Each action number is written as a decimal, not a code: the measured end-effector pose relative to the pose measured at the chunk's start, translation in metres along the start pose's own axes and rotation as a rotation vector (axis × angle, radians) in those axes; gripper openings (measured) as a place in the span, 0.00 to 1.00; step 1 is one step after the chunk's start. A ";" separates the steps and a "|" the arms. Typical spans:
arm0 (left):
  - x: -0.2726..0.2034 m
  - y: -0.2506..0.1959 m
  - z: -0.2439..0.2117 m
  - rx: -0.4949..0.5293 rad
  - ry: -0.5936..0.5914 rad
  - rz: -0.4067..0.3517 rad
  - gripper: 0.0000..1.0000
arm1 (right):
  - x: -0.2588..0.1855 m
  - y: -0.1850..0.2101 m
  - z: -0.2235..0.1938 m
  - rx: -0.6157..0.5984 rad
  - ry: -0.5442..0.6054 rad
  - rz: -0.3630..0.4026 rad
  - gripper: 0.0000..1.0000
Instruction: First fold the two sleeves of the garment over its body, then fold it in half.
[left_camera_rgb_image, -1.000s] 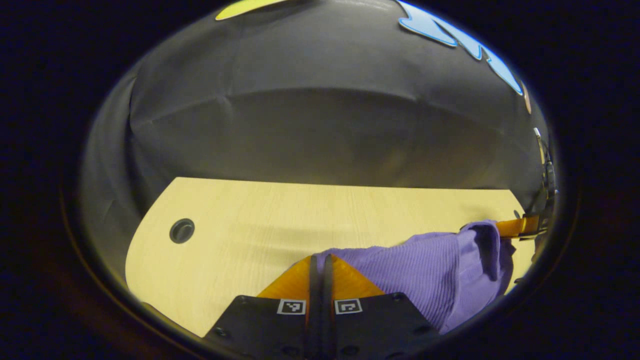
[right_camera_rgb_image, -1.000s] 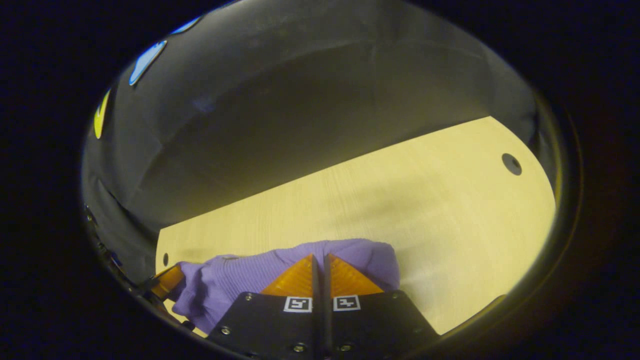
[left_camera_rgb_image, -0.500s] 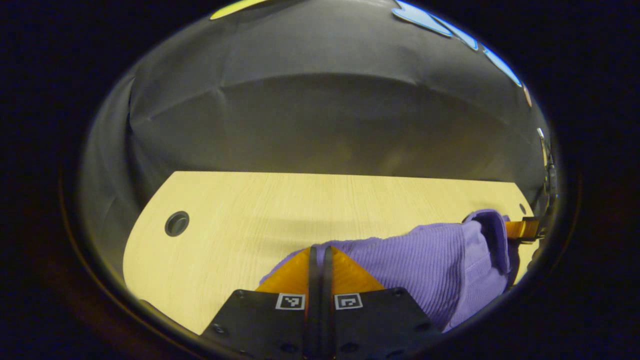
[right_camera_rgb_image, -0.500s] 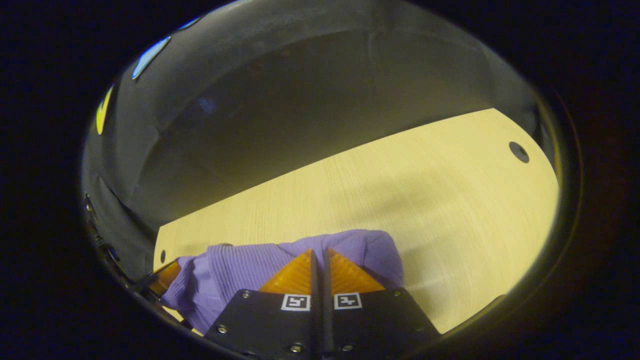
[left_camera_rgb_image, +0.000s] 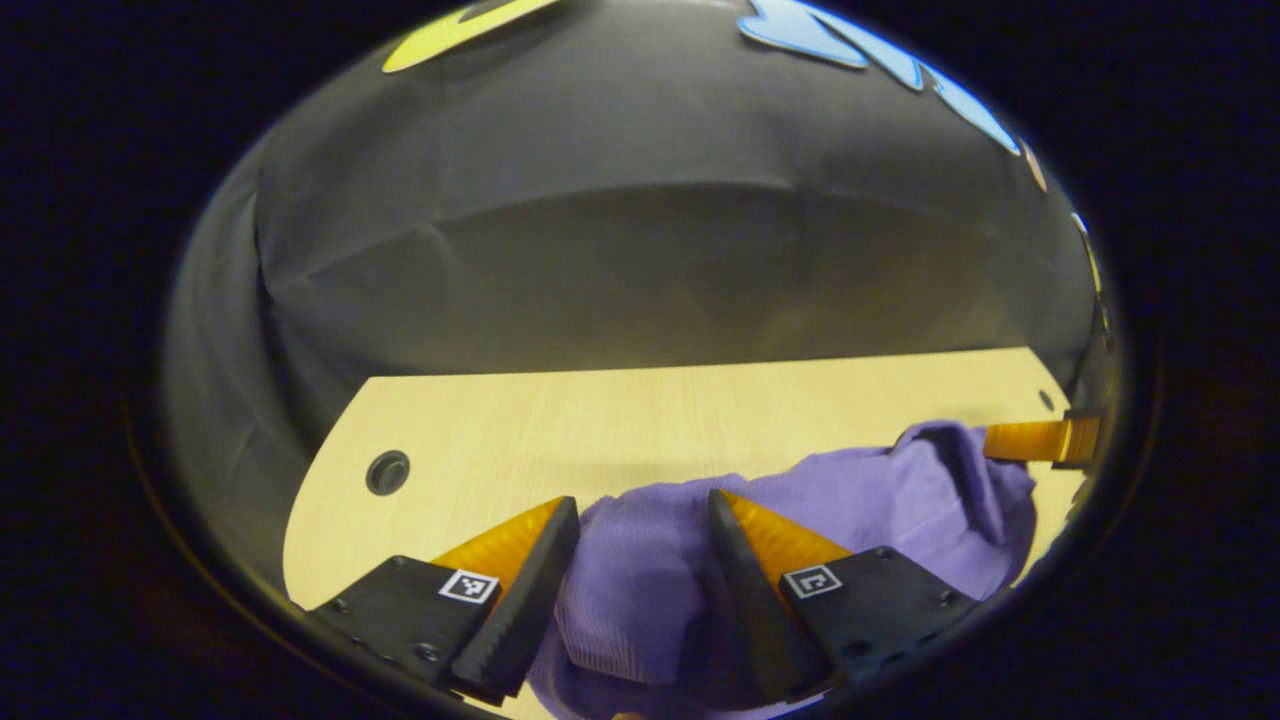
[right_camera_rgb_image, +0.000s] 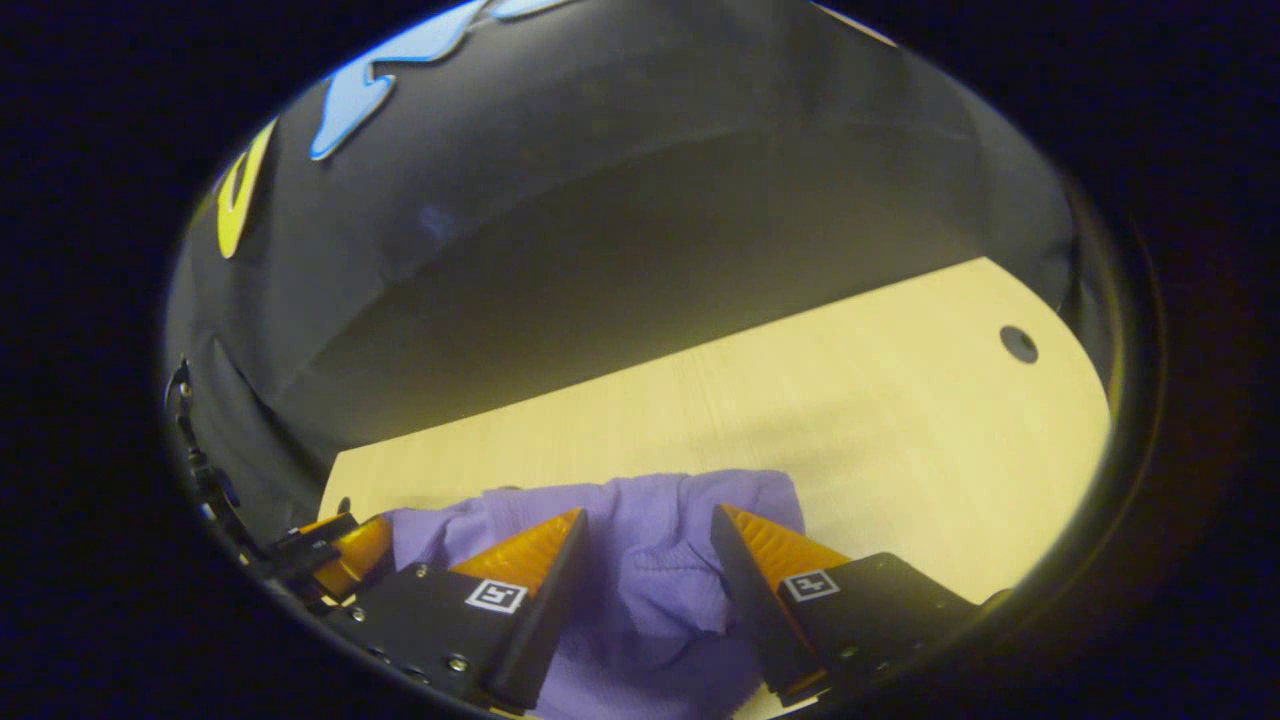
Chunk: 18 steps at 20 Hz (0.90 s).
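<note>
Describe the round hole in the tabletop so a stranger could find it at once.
Start from the pale wooden table in front of the black cloth wall. Look away from the purple garment, toward the table's rounded end. There sits the hole: a small dark ringed circle, the one mark breaking the bare wood there.

I can read no text, number or brand here; I see only small square coded markers on my left gripper (left_camera_rgb_image: 637, 520) and right gripper (right_camera_rgb_image: 645, 530), not readable
</note>
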<state>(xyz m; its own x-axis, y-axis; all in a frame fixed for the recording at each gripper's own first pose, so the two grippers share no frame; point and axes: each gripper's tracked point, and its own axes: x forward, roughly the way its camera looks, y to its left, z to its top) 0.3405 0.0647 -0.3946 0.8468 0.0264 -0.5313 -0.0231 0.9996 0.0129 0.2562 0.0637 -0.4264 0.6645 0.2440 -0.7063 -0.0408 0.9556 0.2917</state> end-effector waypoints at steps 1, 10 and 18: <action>-0.013 -0.002 0.010 -0.009 -0.022 -0.005 0.88 | -0.009 0.002 0.007 -0.006 -0.028 0.013 0.77; -0.231 -0.031 0.133 0.059 -0.312 -0.060 0.88 | -0.155 0.002 0.083 -0.100 -0.292 0.065 0.77; -0.415 -0.054 0.145 0.065 -0.486 -0.127 0.87 | -0.306 0.028 0.087 -0.186 -0.478 0.101 0.77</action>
<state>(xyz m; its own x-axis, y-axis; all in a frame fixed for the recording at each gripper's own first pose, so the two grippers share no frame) 0.0680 0.0004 -0.0519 0.9906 -0.1137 -0.0766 0.1166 0.9926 0.0350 0.1168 0.0020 -0.1460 0.9152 0.2750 -0.2944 -0.2249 0.9551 0.1931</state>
